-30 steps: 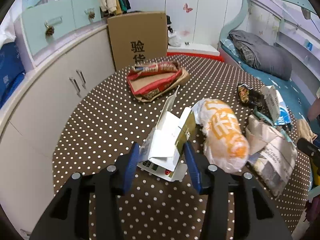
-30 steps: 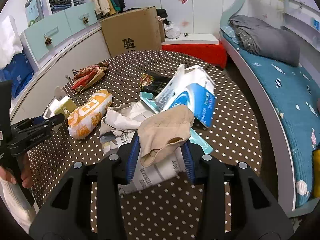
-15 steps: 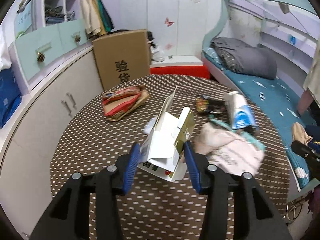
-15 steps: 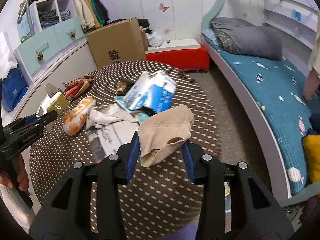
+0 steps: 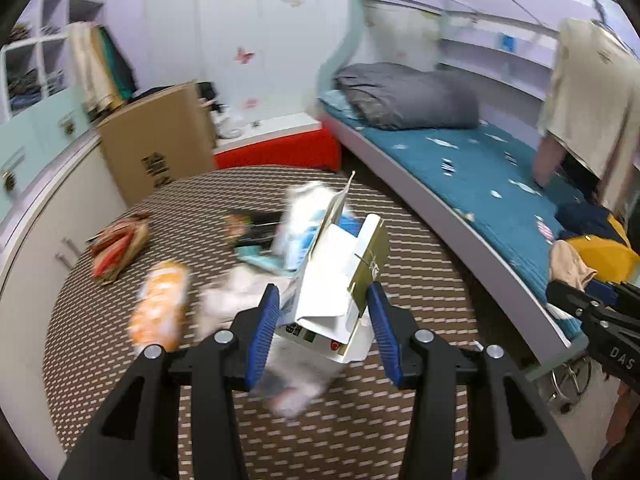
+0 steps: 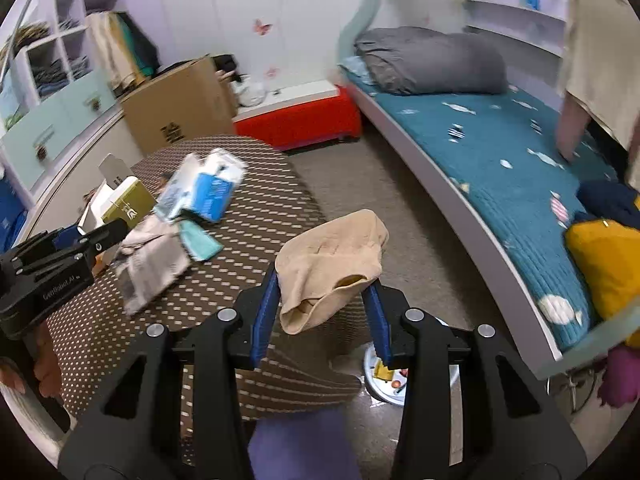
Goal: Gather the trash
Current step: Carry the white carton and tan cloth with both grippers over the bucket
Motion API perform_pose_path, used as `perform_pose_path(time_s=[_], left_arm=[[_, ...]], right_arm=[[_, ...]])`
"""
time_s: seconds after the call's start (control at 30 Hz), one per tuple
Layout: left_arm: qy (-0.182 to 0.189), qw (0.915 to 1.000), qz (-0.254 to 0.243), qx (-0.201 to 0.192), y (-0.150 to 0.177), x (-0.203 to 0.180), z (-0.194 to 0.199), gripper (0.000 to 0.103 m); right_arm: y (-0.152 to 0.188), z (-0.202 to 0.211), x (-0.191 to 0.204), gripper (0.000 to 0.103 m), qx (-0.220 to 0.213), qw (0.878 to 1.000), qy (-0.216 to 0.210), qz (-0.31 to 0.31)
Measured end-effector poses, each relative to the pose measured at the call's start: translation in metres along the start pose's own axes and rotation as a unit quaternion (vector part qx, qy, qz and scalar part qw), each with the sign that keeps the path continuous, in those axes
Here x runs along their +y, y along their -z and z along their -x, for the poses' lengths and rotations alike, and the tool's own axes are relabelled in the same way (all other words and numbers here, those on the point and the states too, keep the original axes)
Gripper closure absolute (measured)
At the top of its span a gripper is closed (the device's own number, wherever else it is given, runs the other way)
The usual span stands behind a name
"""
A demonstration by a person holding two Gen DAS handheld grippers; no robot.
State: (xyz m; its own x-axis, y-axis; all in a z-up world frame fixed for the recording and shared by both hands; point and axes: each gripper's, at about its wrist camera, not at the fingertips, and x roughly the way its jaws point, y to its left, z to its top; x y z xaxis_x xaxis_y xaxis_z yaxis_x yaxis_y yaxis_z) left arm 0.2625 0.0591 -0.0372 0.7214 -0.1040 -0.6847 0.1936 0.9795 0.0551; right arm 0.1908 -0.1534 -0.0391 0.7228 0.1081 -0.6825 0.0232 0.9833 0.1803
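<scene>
A torn white and olive carton (image 5: 340, 276) is clamped between the blue pads of the left tool (image 5: 323, 320), with its open flaps pointing up and away from the camera. A crumpled beige cloth (image 6: 332, 264) is gripped in the same way by the right tool (image 6: 322, 312), which is held past the edge of the table (image 6: 256, 216), over the floor. Below that tool, a white bin (image 6: 400, 376) with scraps inside is partly seen on the floor, half hidden by the tool's own frame.

More rubbish is left on the round, dotted brown table. In the left wrist view an orange and white bag (image 5: 162, 308) is seen to the left of the carton, blurred. A red and brown wrapper (image 5: 118, 244) lies well apart from it, near the far left edge. A blue and white packet (image 5: 304, 220) and a dark wrapper (image 5: 240, 226) lie behind the carton, which partly hides the packet. A crumpled newspaper (image 6: 150, 268) is seen in the right wrist view, just beside a teal scrap (image 6: 200, 242).

Behind the table a cardboard box (image 5: 156, 144) is stood against the cabinets (image 5: 44, 200). To the right a bed with a teal cover (image 5: 480, 184) and a grey duvet (image 5: 408, 96) is seen.
</scene>
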Motion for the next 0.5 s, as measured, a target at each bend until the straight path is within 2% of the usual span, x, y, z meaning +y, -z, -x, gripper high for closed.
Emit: perform_pose_path(time_s=[0.23,0.5], left_arm=[[0.044,0.9977,-0.05,0.014,-0.004,-0.073,-0.016,0.058],[0.091,0.989,-0.11,0.038,-0.001,-0.158,-0.036,0.058]], right_arm=[[0.011,0.012,-0.062,0.063,-0.005,0.998,0.037,-0.056],[0.032,0.022,-0.126,0.063,0.001,0.991,0.075,-0.113]])
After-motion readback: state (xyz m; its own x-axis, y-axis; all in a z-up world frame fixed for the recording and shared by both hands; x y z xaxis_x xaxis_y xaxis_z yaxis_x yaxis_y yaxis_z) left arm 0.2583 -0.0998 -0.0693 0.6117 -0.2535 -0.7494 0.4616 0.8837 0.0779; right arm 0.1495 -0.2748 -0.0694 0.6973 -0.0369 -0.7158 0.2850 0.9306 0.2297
